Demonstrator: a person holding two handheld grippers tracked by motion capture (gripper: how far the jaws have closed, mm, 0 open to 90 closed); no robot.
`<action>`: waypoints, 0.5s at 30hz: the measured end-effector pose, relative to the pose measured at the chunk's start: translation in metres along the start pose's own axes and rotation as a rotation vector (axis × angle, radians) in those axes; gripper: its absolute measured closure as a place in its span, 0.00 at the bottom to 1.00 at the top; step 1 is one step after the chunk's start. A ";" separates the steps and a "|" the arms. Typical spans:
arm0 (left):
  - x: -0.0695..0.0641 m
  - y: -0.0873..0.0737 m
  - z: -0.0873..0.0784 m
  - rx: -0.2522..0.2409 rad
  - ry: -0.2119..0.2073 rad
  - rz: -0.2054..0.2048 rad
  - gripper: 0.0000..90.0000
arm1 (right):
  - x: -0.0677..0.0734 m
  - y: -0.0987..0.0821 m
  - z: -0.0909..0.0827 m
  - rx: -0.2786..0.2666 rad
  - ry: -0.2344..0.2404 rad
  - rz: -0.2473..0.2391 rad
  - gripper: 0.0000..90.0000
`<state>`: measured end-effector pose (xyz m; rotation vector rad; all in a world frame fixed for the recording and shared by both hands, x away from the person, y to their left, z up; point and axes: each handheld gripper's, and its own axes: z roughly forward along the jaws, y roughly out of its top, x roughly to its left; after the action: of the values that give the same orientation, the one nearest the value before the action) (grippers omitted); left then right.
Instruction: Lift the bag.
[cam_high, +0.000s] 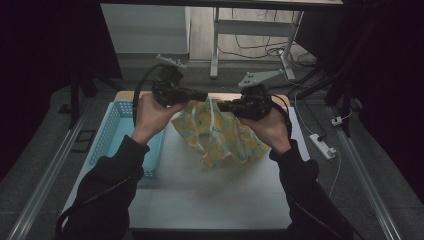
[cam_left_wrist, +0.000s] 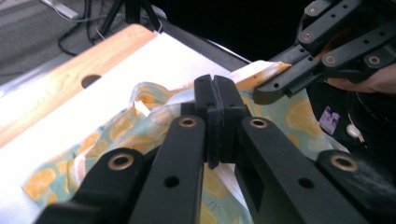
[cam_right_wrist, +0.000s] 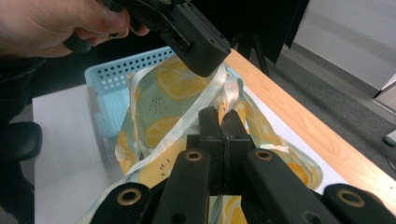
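Above the white table (cam_high: 210, 195), both clamped grippers, left (cam_high: 204, 95) and right (cam_high: 222, 105), lift the lemon-print cloth (cam_high: 225, 137); next, spreading it needs pulling apart.

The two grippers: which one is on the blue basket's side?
The left gripper, nearer the blue basket; the right gripper is farther. Both pinch the lemon-print cloth.

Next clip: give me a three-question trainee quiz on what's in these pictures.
1. True or false: both grippers are shut on the lemon-print cloth.
2. What stands on the table beside the person's left forearm? A) light blue basket B) red bucket C) metal tray
3. Fill in: the cloth hangs between the left gripper and the ____ gripper.

Key: 1 true; 2 A, the light blue basket; 3 right.
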<state>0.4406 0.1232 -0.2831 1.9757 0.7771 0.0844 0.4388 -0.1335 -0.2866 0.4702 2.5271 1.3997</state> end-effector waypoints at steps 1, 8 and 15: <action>-0.001 0.003 -0.002 -0.004 0.008 0.002 1.00 | 0.000 0.003 -0.001 -0.004 0.001 0.000 1.00; 0.000 0.020 -0.016 -0.048 0.016 -0.002 1.00 | -0.002 0.023 -0.010 -0.023 -0.011 -0.010 1.00; -0.001 0.038 -0.030 -0.090 0.044 0.001 1.00 | -0.005 0.042 -0.019 -0.043 -0.053 -0.028 1.00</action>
<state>0.4474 0.1340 -0.2364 1.8945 0.7882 0.1614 0.4444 -0.1292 -0.2409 0.4568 2.4468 1.4100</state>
